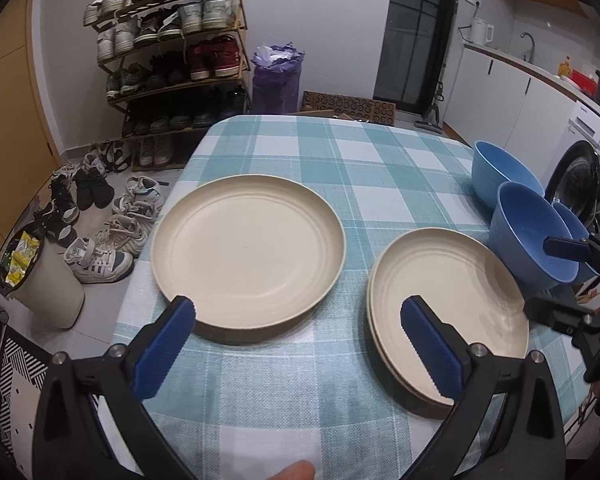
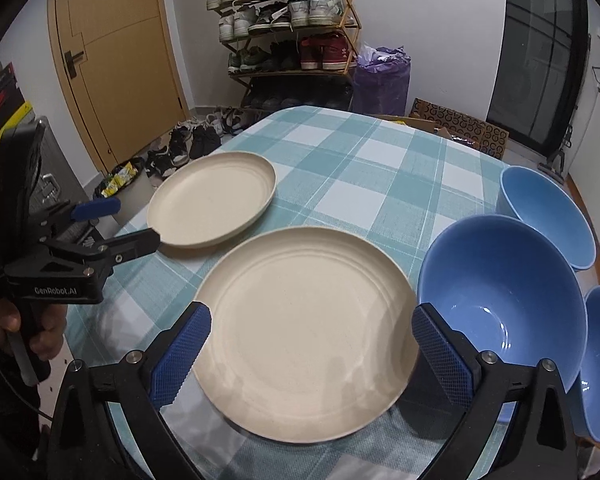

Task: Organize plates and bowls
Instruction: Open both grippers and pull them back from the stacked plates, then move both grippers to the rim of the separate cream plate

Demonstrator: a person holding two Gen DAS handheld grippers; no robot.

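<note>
Both your tools are wide open and holding nothing. The left tool (image 1: 298, 344) hangs over the near edge of the checked teal-and-white cloth surface (image 1: 340, 152), its blue pads spread as far as they go, and the right tool (image 2: 310, 354) is just as wide.

The lone cream round plastic plate (image 1: 248, 254) lies straight ahead of your left tool, its near rim just beside the left pad, with nothing sitting in it. To its right, well clear of it with a strip of cloth between, is the stack of cream plates (image 1: 460, 304); from the left wrist view you can see at least two rims, one under the other. That stack sits directly between your right tool's open pads in the right wrist view, though the pads aren't touching it.

So your left hand is the nearer one to the single plate, and the stack lies off to its right. If that plate is to join the stack, I'd judge it a sideways carry to the right, led by the left.

The three blue plastic bowls (image 2: 504, 300) are bunched at the right edge, the nearest just beside the stack, and none looks fully nested yet. Your right hand is closest to those.
</note>
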